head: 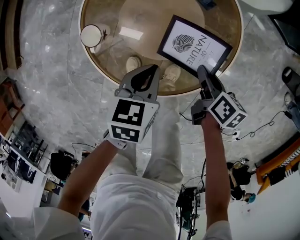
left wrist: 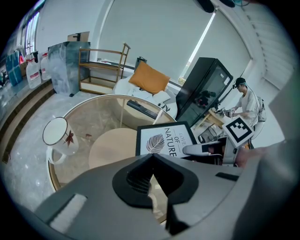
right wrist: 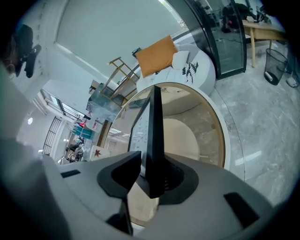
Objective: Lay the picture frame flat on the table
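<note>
The rectangular black picture frame (head: 194, 46) surrounds a white print with a dark leaf and dark lettering. The round amber-tinted glass desk (head: 115, 51) has a pale rim. The white ceramic mug (left wrist: 57, 136) bears a red leaf. The grey left tool (head: 151, 70) and grey right tool (head: 202, 71) carry black-and-white square markers.

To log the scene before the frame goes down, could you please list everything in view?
picture frame: one, black with a white leaf print, table's right side
mug: one, white with a red leaf, table's left edge
round table: one, glass top with a brown rim, ahead of the person
remote-like object: one, dark, table's far side
cushion: one, orange, beyond the table
cabinet: one, black, beyond the table
left gripper: one, grey, shut, empty, near table edge
right gripper: one, grey, jaws apart around the frame's edge
</note>
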Demonstrator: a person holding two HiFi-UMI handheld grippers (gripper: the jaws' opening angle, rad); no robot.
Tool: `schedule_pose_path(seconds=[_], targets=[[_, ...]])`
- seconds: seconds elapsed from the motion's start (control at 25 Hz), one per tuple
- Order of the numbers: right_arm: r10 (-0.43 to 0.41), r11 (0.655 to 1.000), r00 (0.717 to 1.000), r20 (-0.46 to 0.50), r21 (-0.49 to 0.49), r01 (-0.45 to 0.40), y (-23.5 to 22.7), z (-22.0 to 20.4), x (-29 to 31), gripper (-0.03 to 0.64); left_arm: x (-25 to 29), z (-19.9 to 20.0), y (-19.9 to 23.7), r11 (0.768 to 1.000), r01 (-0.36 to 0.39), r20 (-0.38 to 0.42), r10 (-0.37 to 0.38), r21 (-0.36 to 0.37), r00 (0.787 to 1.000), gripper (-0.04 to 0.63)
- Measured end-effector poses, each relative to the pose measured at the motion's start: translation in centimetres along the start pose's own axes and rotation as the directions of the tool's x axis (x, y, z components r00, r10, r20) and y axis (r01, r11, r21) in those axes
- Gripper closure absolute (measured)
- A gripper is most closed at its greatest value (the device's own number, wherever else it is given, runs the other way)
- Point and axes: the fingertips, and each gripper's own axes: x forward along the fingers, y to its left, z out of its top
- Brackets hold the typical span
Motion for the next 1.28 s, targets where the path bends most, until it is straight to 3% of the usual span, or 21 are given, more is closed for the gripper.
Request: schedule_pose_path(seconds=[0.76,1.28], targets=[[-0.163,0.983,0.987,-0.007,-0.090,0.162,-4.6,-0.6,2.3,0.430,1.2,-0.9,-0.4,1.000,0.010,-0.013,-0.010,0.005,1.000,0.592],[-0.254,0.952,0.967,-0.017,-0.180,0.247,-5.1,-1.0,2.4,0.426,0.7,-1.0,-0.8,1.000,0.010,-0.004,-0.010,0.009,1.000,0.592]])
